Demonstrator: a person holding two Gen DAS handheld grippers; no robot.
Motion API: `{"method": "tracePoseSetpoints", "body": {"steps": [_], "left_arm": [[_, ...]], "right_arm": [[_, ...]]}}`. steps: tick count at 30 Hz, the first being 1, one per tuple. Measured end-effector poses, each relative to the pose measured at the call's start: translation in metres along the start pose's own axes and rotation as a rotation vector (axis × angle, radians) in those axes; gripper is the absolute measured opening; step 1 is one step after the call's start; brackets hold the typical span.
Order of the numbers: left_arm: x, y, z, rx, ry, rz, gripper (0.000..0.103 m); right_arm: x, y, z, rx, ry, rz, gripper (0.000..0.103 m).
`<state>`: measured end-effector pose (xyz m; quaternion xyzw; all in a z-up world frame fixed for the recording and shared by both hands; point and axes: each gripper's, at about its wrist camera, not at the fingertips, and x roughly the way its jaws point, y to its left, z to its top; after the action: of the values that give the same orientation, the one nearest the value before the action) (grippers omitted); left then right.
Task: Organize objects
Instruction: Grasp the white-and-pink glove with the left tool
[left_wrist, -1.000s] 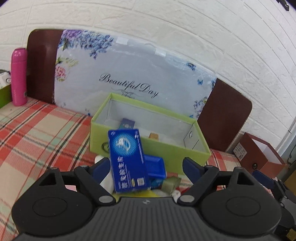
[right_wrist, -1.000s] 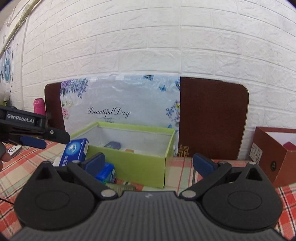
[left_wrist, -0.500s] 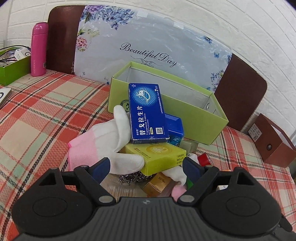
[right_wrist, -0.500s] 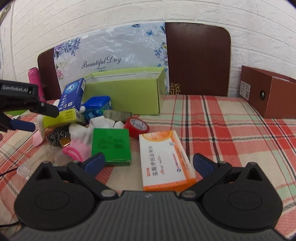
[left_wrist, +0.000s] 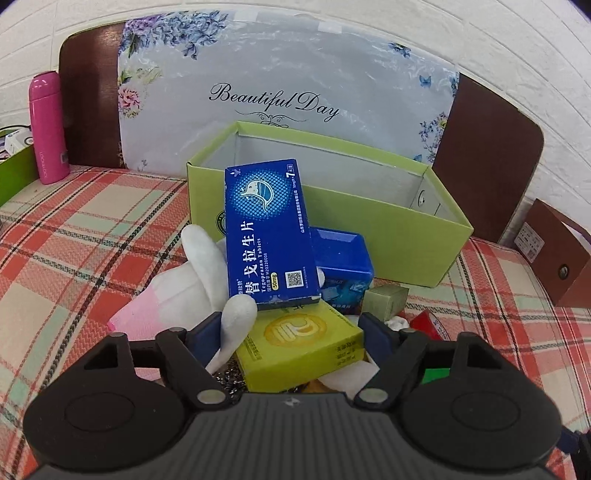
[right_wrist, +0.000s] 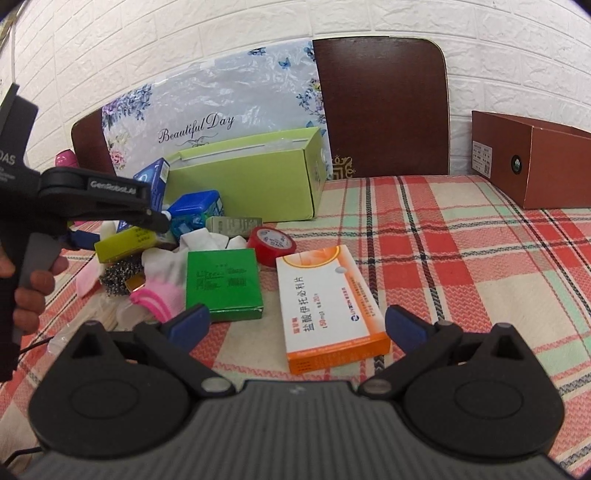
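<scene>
Your left claw (left_wrist: 290, 334) is closing, its blue pads either side of the yellow-green box (left_wrist: 299, 345) and a white glove (left_wrist: 199, 288) finger; neither pad is seen pressing on the box, so it grips nothing. Your right claw (right_wrist: 297, 326) stands wide apart over the near end of the orange-and-white medicine box (right_wrist: 330, 306), which lies flat on the checked counter (right_wrist: 461, 258); the pads are clear of it.

The pile sits just in front of the open green box (left_wrist: 369, 206). The dark blue tablet box (left_wrist: 267, 232) leans tilted on top, its upper end across the green box's front wall. A blue plastic case (left_wrist: 341, 258) is half covered behind it. A small grey-green carton (left_wrist: 386, 301) and the red tape roll (right_wrist: 271, 242) lie beside the pile; in the left view only a sliver of the roll shows past the claw.

Inside the green box you see only bare walls; its floor is hidden by the front wall. The steel scourer (right_wrist: 118, 275) is partly buried under the glove and the yellow-green box. A flat green packet (right_wrist: 223, 282) lies just left of the orange box, apart from it. The pink bottle (left_wrist: 48, 127) stands upright far left. The brown box (right_wrist: 535, 162) at right is cut off by the frame edge. Your left hand (right_wrist: 26, 288) on the grip is only partly in view.
</scene>
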<state>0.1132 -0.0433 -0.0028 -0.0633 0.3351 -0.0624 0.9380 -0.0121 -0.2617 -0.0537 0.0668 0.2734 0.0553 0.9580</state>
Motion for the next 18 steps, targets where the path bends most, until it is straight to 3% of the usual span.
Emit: {"method": "tracePoseSetpoints", "body": {"steps": [1, 2, 3, 5, 9, 10, 11, 13, 16, 18], "left_arm": [[-0.009, 0.002, 0.0, 0.028, -0.006, -0.013, 0.069], [-0.02, 0.006, -0.002, 0.054, -0.013, -0.069, 0.025], [-0.03, 0.012, -0.003, 0.06, 0.001, -0.136, 0.021], [-0.048, 0.021, -0.011, 0.07, 0.036, -0.214, 0.021], [-0.059, 0.026, -0.041, 0.115, 0.098, -0.193, 0.026], [-0.059, 0.027, -0.046, 0.097, 0.11, -0.189, 0.035], [-0.057, 0.028, -0.049, 0.073, 0.115, -0.184, 0.051], [-0.057, 0.027, -0.048, 0.029, 0.099, -0.18, 0.069], [-0.058, 0.021, -0.039, 0.004, 0.053, -0.208, 0.07], [-0.062, 0.02, -0.033, 0.021, 0.018, -0.181, 0.07]], "right_arm": [[0.001, -0.001, 0.0, 0.004, 0.002, 0.001, 0.103], [0.002, -0.002, 0.001, 0.007, 0.008, 0.001, 0.103], [0.004, -0.003, 0.001, 0.01, 0.014, 0.0, 0.103], [0.01, -0.004, 0.002, 0.008, 0.025, -0.004, 0.103], [0.022, -0.001, 0.003, -0.023, 0.041, -0.033, 0.103], [0.024, 0.0, 0.004, -0.027, 0.046, -0.032, 0.103], [0.025, 0.0, 0.005, -0.024, 0.05, -0.031, 0.103], [0.026, 0.0, 0.007, -0.019, 0.053, -0.032, 0.103], [0.021, 0.0, 0.007, -0.022, 0.048, -0.032, 0.103], [0.016, 0.0, 0.008, -0.02, 0.041, -0.006, 0.103]]}}
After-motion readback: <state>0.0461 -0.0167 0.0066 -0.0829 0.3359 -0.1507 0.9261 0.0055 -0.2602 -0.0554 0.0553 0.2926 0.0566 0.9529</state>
